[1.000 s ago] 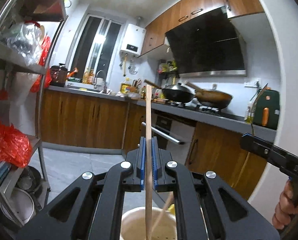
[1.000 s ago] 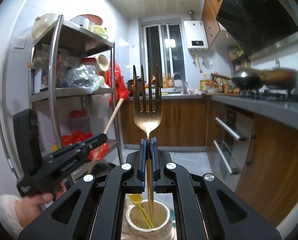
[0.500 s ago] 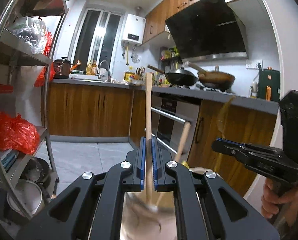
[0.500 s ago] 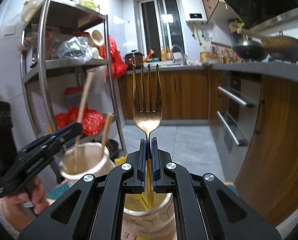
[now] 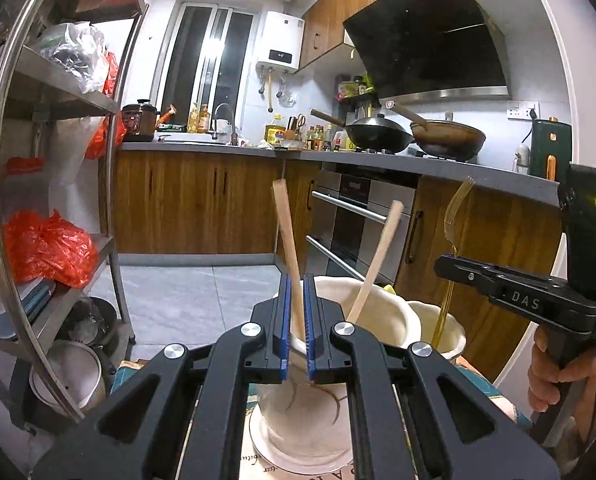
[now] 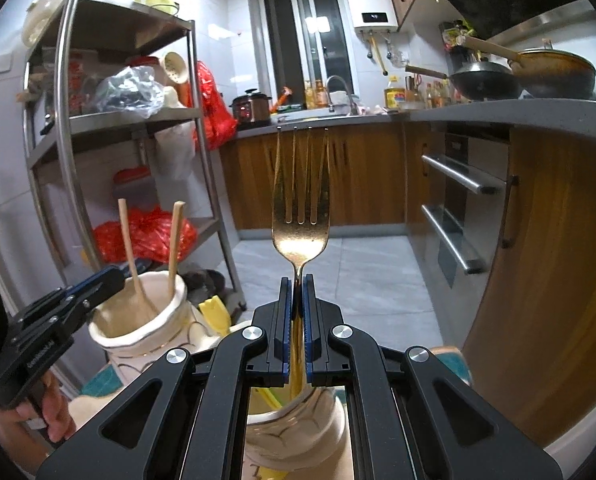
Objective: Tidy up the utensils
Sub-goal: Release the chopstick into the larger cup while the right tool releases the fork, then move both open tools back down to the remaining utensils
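Two grippers grip utensils: left gripper (image 5: 296,330) clamps a wooden chopstick (image 5: 286,236) over a cream jar (image 5: 373,312); right gripper (image 6: 297,328) pinches a gold fork (image 6: 300,208) above another jar (image 6: 298,428).

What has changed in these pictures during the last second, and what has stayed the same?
Both claws came down toward the two cream ceramic holders. The left claw lowered its wooden chopstick into the left holder, beside another chopstick. The right claw lowered the gold metal fork, handle first, into the right holder. Both grips stayed shut; nothing was released.
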Tool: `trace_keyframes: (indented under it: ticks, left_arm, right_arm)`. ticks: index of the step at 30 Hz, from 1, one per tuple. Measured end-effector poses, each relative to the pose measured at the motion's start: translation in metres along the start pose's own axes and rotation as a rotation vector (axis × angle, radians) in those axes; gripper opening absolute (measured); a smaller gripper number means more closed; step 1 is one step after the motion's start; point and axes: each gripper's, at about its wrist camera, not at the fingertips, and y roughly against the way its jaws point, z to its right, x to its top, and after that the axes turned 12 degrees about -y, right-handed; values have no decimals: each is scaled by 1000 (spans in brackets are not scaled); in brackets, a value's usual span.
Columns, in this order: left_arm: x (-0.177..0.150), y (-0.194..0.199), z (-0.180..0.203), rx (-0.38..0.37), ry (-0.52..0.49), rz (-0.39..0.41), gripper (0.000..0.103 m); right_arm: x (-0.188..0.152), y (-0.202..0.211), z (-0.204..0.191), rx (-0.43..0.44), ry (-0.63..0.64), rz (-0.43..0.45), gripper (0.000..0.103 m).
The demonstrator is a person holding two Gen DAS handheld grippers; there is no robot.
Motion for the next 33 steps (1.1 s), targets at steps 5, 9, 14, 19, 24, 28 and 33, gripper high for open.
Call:
trace_keyframes:
  ticks: [5, 9, 14, 19, 24, 28, 33]
  left_arm:
    - [0, 0, 2, 27, -11, -3, 7]
    - [1, 6, 2, 41, -10, 9, 7]
    - [0, 14, 0, 47, -4, 17, 10]
    - [-5, 23, 1, 73, -4, 20, 32]
    - [-8, 35, 2, 84, 2, 10, 60]
    - [-11, 48, 6, 97, 12, -2, 91]
    - [-13, 72, 12, 106, 11, -23, 98]
  right_arm:
    - [1, -2, 4, -10, -14, -2, 6]
    - [2, -2, 3, -19, -4, -1, 6]
    - [2, -1, 5, -28, -15, 1, 20]
    - [3, 6, 8, -29, -36, 4, 35]
    - [-3, 32, 9, -8, -50, 27, 64]
    - [-13, 59, 5, 10, -25, 35, 87]
    - [-29, 85, 4, 2, -11, 13, 96]
